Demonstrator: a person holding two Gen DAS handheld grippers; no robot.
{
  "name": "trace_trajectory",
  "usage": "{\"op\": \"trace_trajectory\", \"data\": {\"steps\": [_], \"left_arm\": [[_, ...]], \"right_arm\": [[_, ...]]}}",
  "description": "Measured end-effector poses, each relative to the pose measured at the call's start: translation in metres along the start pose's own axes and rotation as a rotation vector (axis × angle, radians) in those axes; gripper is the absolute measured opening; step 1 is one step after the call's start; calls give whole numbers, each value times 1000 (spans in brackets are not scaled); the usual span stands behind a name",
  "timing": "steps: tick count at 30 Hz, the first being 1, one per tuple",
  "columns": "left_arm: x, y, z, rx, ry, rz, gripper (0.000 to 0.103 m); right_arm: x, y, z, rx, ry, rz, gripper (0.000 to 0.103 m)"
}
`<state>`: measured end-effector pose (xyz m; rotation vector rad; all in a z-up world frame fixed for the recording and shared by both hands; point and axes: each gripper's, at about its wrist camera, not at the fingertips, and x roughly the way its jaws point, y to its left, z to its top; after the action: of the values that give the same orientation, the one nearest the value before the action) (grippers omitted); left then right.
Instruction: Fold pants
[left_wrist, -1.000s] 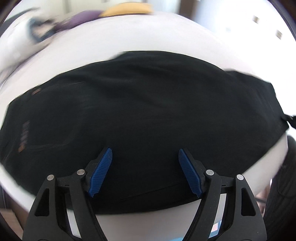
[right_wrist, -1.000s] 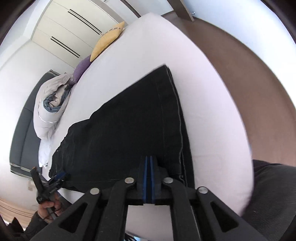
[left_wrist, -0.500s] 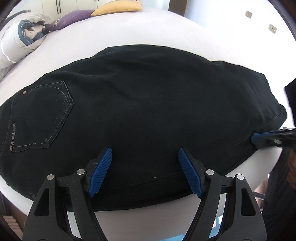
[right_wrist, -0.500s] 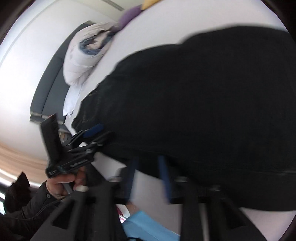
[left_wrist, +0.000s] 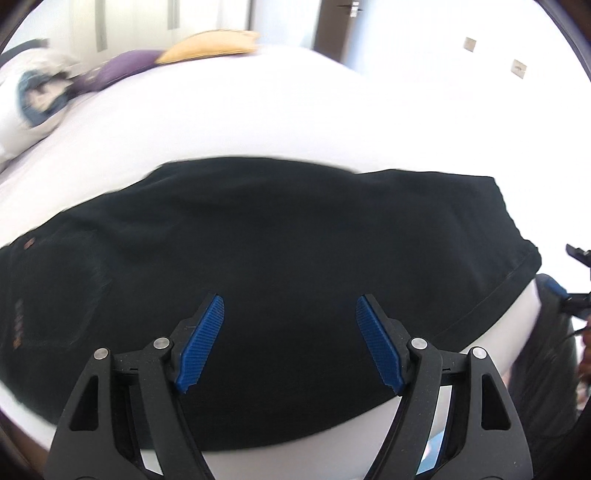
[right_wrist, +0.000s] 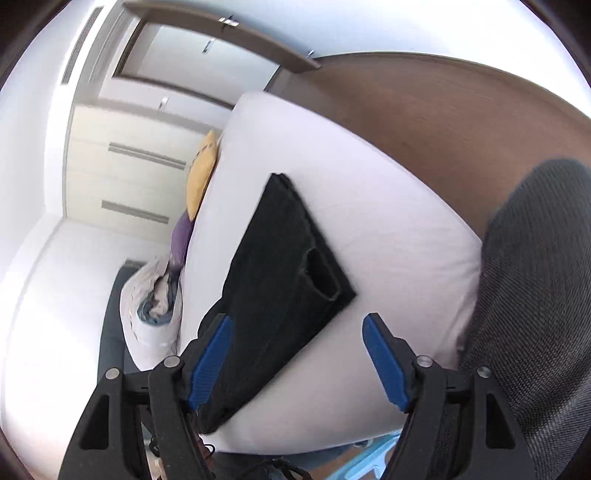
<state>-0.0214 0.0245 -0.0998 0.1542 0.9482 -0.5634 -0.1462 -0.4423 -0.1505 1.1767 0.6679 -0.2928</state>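
Black pants (left_wrist: 280, 251) lie flat, folded lengthwise, across the near edge of a white bed (left_wrist: 258, 110). A back pocket shows at their left end. My left gripper (left_wrist: 290, 343) is open and empty, hovering over the pants' near edge. In the right wrist view the pants (right_wrist: 280, 295) run away along the bed, with an open leg hem near their right end. My right gripper (right_wrist: 297, 360) is open and empty, above the leg end of the pants. It also shows at the right edge of the left wrist view (left_wrist: 569, 295).
A yellow pillow (left_wrist: 210, 46), a purple pillow (left_wrist: 125, 68) and a rolled white duvet (left_wrist: 29, 99) lie at the far side of the bed. Brown floor (right_wrist: 443, 118) is beyond the bed. The person's grey-clad leg (right_wrist: 535, 314) is at the right.
My right gripper has opened, let go of the pants and pulled back and swung round. My left gripper has drawn back and up a little; the pants look smaller.
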Motion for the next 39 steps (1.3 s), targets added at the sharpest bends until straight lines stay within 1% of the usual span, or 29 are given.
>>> {"op": "trace_trajectory", "data": {"steps": [2,3,5,7,8,9,11,12,17,19,21,23,24,27,30,32,34,35,36,37,38,39], "left_arm": [[8,-19,8,35,-3,-15,74],[14,-20,4,54,2,-23,74],[24,-29,8,57,23,-25,74],[40,-33,13,42,47,-37,74],[48,-32,14,28,68,-42,74],[73,-28,23,13,89,-42,74],[92,-25,25,-14,128,-45,74],[98,-23,23,-23,133,-42,74],[112,-24,28,-51,171,-27,75],[115,-27,29,-39,183,-12,76],[118,-29,31,-36,191,-6,76],[126,-33,34,-40,196,-9,76],[132,-36,38,-43,197,-14,76],[135,-36,40,-55,193,-28,76],[138,-38,41,-69,177,-30,76],[135,-37,42,-96,156,-48,76],[127,-30,42,-140,136,-87,76],[123,-24,42,-173,124,-104,76],[118,-16,42,-214,107,-108,76],[113,-8,42,-244,89,-108,76],[108,1,42,-273,70,-112,76],[101,17,41,-318,48,-122,76]], "right_arm": [[18,-4,-7,34,23,16,76],[25,-5,-7,34,29,16,77],[35,-3,-7,24,14,0,77],[40,-2,-6,47,-15,9,77],[38,-5,1,55,-22,19,77],[35,-7,7,53,-25,25,77],[39,-7,8,47,-39,29,77],[30,-12,20,51,-49,34,78],[35,-4,22,49,-87,43,77],[43,1,27,59,-93,58,69],[54,3,31,77,-65,79,37],[70,6,34,82,-35,64,25],[73,7,34,81,-40,52,21],[76,12,35,74,-52,23,17],[76,24,36,35,-63,-23,15],[76,33,35,18,-70,-51,14],[76,53,34,-41,-83,-88,14],[78,72,32,-112,-89,-116,13],[79,91,27,-189,-92,-138,13],[86,119,19,-297,-87,-154,13],[92,138,11,-366,-78,-159,13],[104,169,-5,-484,-60,-164,13]]}}
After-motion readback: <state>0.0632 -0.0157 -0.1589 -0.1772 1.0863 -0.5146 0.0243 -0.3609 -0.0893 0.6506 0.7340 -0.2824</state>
